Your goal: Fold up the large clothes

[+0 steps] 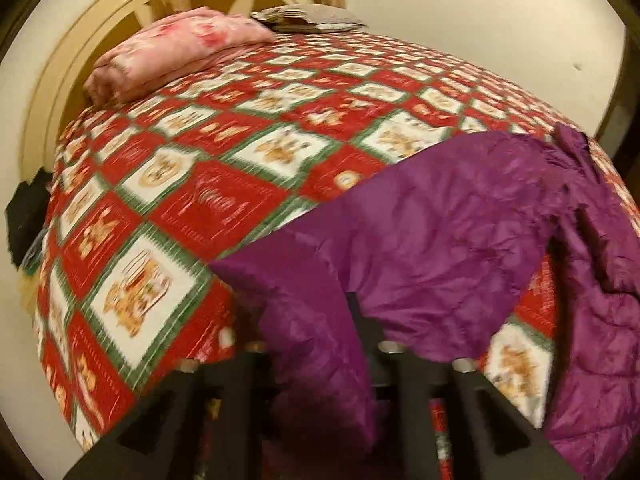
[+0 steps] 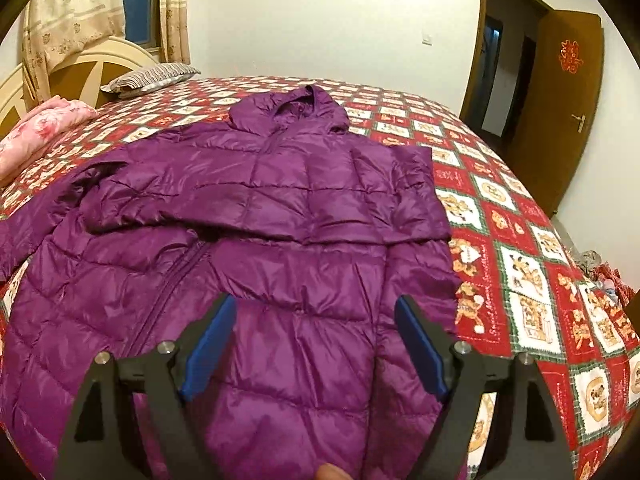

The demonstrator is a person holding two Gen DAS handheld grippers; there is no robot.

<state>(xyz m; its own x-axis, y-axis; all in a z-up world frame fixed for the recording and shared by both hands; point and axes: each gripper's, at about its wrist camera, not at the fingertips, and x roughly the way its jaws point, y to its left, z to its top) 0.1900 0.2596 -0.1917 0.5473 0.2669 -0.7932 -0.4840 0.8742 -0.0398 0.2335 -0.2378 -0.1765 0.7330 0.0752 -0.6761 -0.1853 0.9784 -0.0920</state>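
A purple quilted hooded jacket (image 2: 280, 216) lies front up on the bed, hood toward the far side, one sleeve folded across the chest. My right gripper (image 2: 316, 320) is open just above the jacket's lower front, blue pads (image 2: 210, 340) apart, holding nothing. In the left wrist view, my left gripper (image 1: 316, 320) is shut on a fold of the purple jacket (image 1: 440, 232), which drapes between its fingers and spreads to the right; the fingertips are hidden by the cloth.
The bed has a red, white and green patterned bedspread (image 2: 520, 264). A folded pink blanket (image 1: 176, 52) and a striped pillow (image 2: 152, 76) lie by the cream headboard (image 1: 60, 64). A brown door (image 2: 560, 112) stands open at the right.
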